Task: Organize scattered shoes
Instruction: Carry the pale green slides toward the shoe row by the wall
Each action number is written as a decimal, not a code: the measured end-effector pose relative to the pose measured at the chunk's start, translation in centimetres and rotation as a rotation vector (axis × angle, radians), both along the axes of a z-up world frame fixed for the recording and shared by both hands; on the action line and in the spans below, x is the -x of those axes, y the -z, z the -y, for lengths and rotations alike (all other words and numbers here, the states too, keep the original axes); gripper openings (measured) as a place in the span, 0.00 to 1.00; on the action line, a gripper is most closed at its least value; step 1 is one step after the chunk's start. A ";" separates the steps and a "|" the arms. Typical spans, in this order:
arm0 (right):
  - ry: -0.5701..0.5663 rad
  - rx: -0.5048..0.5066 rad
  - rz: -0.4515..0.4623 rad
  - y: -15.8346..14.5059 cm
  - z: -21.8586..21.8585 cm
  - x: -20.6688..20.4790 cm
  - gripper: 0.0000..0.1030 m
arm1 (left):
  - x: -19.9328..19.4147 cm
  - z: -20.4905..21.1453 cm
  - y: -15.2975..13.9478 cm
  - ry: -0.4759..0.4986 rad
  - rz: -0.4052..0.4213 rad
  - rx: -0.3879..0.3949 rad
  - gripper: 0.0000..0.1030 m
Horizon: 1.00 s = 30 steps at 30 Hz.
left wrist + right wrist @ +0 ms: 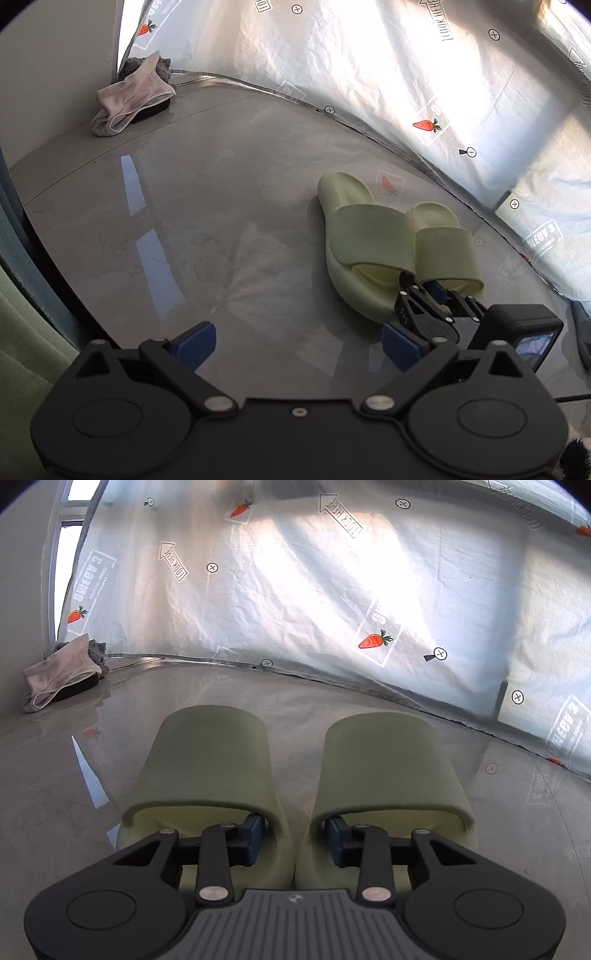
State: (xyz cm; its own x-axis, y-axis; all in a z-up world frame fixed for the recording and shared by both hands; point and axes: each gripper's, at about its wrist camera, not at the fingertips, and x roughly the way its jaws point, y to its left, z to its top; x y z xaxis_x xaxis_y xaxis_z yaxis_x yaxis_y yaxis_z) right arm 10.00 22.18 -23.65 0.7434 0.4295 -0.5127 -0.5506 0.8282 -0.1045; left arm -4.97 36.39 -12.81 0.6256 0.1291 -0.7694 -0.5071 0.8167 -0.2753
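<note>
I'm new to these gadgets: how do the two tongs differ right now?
The left tongs stand wide open over bare floor, holding nothing. The right tongs have one finger inside each green slipper, pinching the pair's inner walls together. Both have black arms and blue pads.

Two green slippers [295,794] sit side by side on the shiny gray floor [517,812]. The right gripper [295,840] has one blue finger [255,834] tucked under each slipper's strap, squeezing their two touching inner walls together. Behind them hangs a silvery curtain [314,590] with little orange carrots. A crumpled pale cloth [59,672] lies in the far left corner.
</note>
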 end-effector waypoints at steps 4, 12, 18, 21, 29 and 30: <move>-0.035 0.004 0.013 -0.5 0.6 0.4 0.20 | -0.1 0.2 0.0 0.007 -0.001 -0.003 0.95; -0.035 -0.017 0.014 -2.4 2.8 1.0 0.20 | -0.5 0.9 -0.3 0.021 0.011 -0.008 0.95; 0.023 -0.043 0.003 -3.7 5.6 1.2 0.20 | -1.6 2.2 -0.8 0.059 0.030 -0.016 0.95; 0.077 -0.057 0.018 -4.5 7.6 1.2 0.20 | -2.3 3.2 -1.1 0.089 0.046 -0.019 0.95; 0.238 -0.078 0.094 -7.2 15.1 0.6 0.20 | -5.2 8.0 -2.1 0.207 0.102 -0.020 0.95; 0.262 -0.081 0.105 -7.5 16.3 0.6 0.21 | -5.6 8.8 -2.3 0.225 0.111 -0.020 0.95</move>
State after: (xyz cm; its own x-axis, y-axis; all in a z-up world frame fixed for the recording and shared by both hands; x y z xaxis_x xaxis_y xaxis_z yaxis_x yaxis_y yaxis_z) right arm 9.38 5.84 -16.12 0.8814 0.2525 -0.3992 -0.3068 0.9486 -0.0773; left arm 0.66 27.57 -10.50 0.7208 -0.0083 -0.6931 -0.2795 0.9116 -0.3016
